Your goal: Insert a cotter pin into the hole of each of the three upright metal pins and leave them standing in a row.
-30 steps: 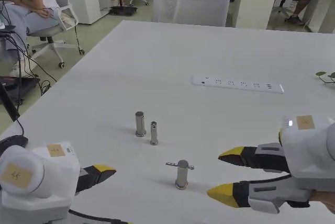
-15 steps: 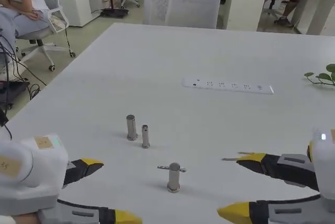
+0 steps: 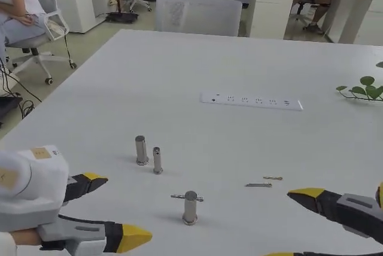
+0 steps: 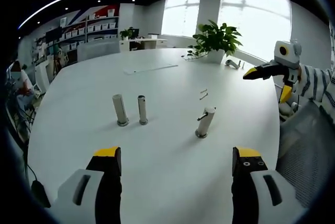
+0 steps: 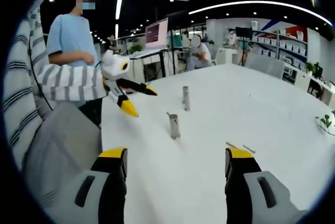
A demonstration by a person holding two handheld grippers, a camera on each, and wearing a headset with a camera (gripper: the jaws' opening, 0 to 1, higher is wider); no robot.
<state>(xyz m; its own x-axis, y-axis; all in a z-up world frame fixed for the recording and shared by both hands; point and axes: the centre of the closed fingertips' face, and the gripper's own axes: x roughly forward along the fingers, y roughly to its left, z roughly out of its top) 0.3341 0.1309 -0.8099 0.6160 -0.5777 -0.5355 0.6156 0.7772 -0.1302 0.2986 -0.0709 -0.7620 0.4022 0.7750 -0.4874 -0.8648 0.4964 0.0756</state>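
Drawing back toward the person, the right gripper [image 5: 175, 156] is uncovering two loose cotter pins [image 3: 258, 185] lying flat on the table [image 3: 239, 58] just ahead of its spread, empty jaws, probably its next pick. The left gripper [image 3: 124, 207] is hovering with jaws released, holding nothing. Between both pairs of jaws, one finished metal pin [image 3: 190, 208] is standing with a fitted cotter pin [image 3: 179, 197] through it. Beyond it, two bare metal pins [image 3: 141, 149] are waiting upright, presumably keeping their holes reachable.

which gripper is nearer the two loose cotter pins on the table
Right. The right gripper sits just right of the loose cotter pins, jaws open; the left gripper is off to their left, past the upright metal pin.
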